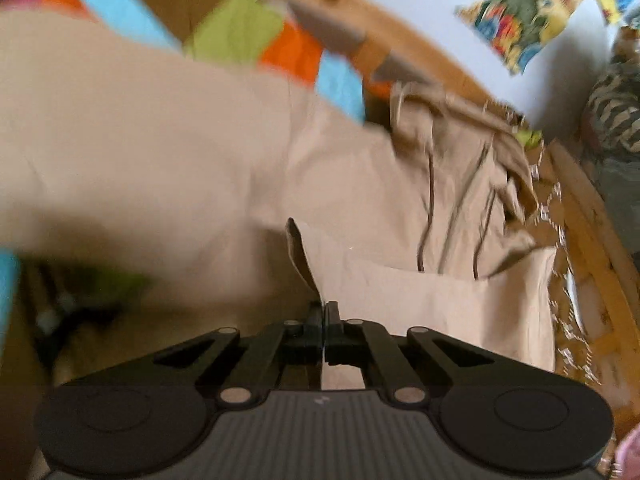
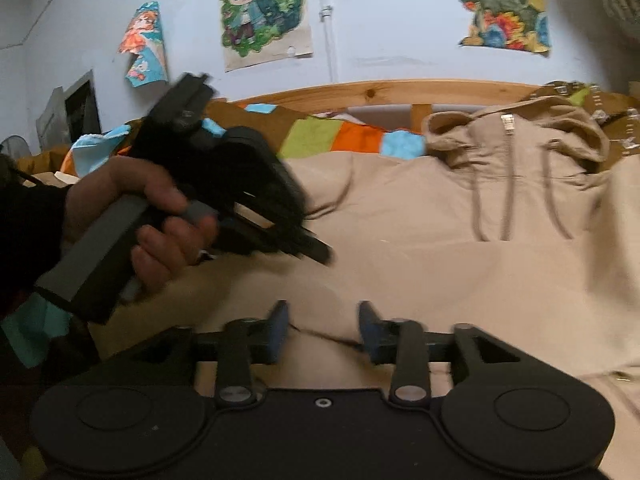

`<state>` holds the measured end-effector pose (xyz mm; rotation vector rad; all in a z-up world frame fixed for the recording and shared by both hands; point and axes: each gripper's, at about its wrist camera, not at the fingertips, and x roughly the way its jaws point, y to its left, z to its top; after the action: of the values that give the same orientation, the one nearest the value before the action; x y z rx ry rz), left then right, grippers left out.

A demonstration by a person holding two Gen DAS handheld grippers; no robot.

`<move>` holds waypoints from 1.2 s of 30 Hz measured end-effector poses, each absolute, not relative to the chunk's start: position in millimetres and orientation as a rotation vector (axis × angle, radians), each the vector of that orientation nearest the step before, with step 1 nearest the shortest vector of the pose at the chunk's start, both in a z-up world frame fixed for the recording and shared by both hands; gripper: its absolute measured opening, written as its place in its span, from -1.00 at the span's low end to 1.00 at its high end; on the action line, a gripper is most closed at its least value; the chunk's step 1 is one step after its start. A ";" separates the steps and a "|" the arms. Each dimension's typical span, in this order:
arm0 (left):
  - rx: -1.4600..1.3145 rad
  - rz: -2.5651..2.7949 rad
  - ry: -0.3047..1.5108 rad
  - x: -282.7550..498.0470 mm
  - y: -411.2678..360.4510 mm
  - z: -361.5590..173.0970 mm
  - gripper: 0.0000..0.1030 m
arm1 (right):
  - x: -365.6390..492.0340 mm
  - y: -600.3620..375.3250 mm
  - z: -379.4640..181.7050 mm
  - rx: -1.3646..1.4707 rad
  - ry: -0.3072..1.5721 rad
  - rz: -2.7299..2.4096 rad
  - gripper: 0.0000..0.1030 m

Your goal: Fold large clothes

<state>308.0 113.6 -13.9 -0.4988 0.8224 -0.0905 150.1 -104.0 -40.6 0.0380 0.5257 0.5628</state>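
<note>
Dead ahead of both claws, on the bed: beige zip hoodie (image 2: 460, 216), spread flat and filling most of both wrist views. Hood (image 2: 516, 124) bunched at the far end near the wooden bed rail (image 2: 372, 90), zipper (image 2: 507, 152) running down the middle, two drawcords (image 2: 478, 208) trailing either side of it.

Left gripper (image 1: 322, 308): jaws pressed together, pinching a raised edge of the hoodie fabric. The pinched fold stands up just beyond the tips. A blurred expanse of the same fabric sits up and to its left. Hood and cords are ahead-right of it.

Right gripper (image 2: 322, 320): jaws spread, blue pads (image 2: 280, 326) apart. A dark crease or seam in the hoodie runs across the gap. Pads sit low over the cloth; cannot tell if they touch it, but they are not squeezing anything.

From the right wrist view, the left gripper body appears up and to the left, motion-blurred, held by a hand (image 2: 160, 216) in a dark sleeve (image 2: 28, 232), tips angled down at the hoodie.

Beyond the hoodie: patchwork blanket (image 2: 340, 136) in green, orange and blue squares, between garment and bed rail. Brown patterned cloth (image 1: 560, 280) along the right edge of the hoodie in the left wrist view. Pale wall (image 2: 380, 20) behind the bed with cartoon posters (image 2: 264, 12).
</note>
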 end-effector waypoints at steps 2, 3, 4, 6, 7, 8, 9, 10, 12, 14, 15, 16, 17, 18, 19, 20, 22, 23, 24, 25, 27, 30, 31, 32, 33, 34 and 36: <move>-0.418 -0.050 0.784 305.2 116.2 -5.8 -1.00 | 147.0 -131.4 -34.1 0.015 0.507 0.521 0.07; -0.362 -0.027 0.785 305.7 116.0 -6.2 -1.00 | 146.7 -143.1 -31.8 -0.003 0.497 0.493 0.17; -0.330 -0.015 0.791 305.9 116.1 -8.5 -1.00 | 147.4 -157.4 -29.4 -0.025 0.488 0.453 0.23; -0.296 -0.004 0.820 304.0 113.7 -17.9 -1.00 | 155.5 -184.8 -27.3 -0.074 0.477 0.367 0.37; -0.291 -0.004 0.832 302.5 111.3 -21.4 -1.00 | 163.7 -199.3 -28.0 -0.094 0.472 0.316 0.39; -0.287 -0.005 0.841 300.7 108.9 -24.9 -1.00 | 174.0 -213.8 -27.9 -0.097 0.479 0.264 0.39; -0.283 -0.004 0.847 299.4 107.6 -27.4 -1.00 | 188.0 -229.7 -28.2 -0.085 0.501 0.209 0.39; -0.282 -0.004 0.853 299.4 105.8 -29.1 -1.00 | 203.9 -245.5 -29.3 -0.067 0.527 0.160 0.39; -0.284 -0.001 0.857 300.7 105.9 -32.4 -1.00 | 235.8 -273.8 -33.1 -0.025 0.580 0.088 0.39; -0.283 0.002 0.861 301.0 106.2 -34.0 -1.00 | 263.4 -297.4 -37.0 0.036 0.607 0.058 0.39; -0.277 0.004 0.864 299.8 106.0 -35.8 -1.00 | 277.7 -306.2 -38.9 0.061 0.622 0.040 0.39; -0.271 0.007 0.868 299.3 105.7 -37.3 -1.00 | 292.9 -313.5 -41.0 0.080 0.634 0.029 0.39; -0.267 0.010 0.871 298.8 105.0 -39.2 -1.00 | 303.1 -316.6 -43.5 0.086 0.647 0.029 0.38; -0.263 0.011 0.873 299.1 104.1 -41.4 -1.00 | 315.8 -321.4 -47.8 0.091 0.666 0.017 0.34; -0.266 0.003 0.874 299.6 103.2 -42.7 -1.00 | 324.9 -325.7 -53.2 0.107 0.682 0.001 0.19; -0.278 -0.011 0.871 299.3 102.2 -43.1 -1.00 | 334.9 -327.3 -57.2 0.125 0.706 -0.008 0.02; -0.274 -0.033 0.855 296.9 94.8 -41.0 -1.00 | 346.8 -331.5 -66.7 0.167 0.760 -0.017 -0.71; -0.247 -0.037 0.852 295.5 87.9 -40.7 -1.00 | 343.9 -333.1 -66.2 0.171 0.750 -0.024 -0.82; -0.224 -0.032 0.860 296.1 81.1 -42.9 -1.00 | 338.6 -332.1 -61.1 0.146 0.720 -0.025 -0.90; -0.198 -0.019 0.879 296.3 74.7 -47.5 -1.00 | 332.4 -329.3 -55.3 0.103 0.683 -0.035 -0.91; -0.157 0.006 0.903 297.3 66.4 -59.2 -1.00 | 321.5 -324.7 -44.9 0.026 0.623 -0.057 -0.91; -0.130 0.011 0.897 295.7 61.7 -65.2 -1.00 | 327.9 -325.2 -60.2 -0.023 0.673 -0.082 -0.87; -0.138 0.006 0.898 294.9 62.7 -64.1 -0.98 | 330.8 -326.0 -69.1 -0.025 0.699 -0.091 -0.76; -0.152 0.002 0.901 293.8 65.5 -62.0 -0.96 | 334.2 -324.5 -77.4 -0.047 0.712 -0.098 -0.75; -0.175 0.003 0.897 290.9 68.2 -60.0 -0.86 | 333.6 -321.3 -83.3 -0.092 0.699 -0.097 -0.73; -0.210 0.002 0.892 287.8 71.8 -57.3 -0.71 | 331.6 -317.6 -85.9 -0.136 0.682 -0.096 -0.71; -0.260 -0.002 0.871 279.9 75.7 -50.9 -0.30 | 326.1 -313.1 -82.9 -0.175 0.667 -0.095 -0.52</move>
<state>279.9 75.7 -50.9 -0.2602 0.8706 -0.0024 326.1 -313.1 -82.9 -0.1753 0.6666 -0.0949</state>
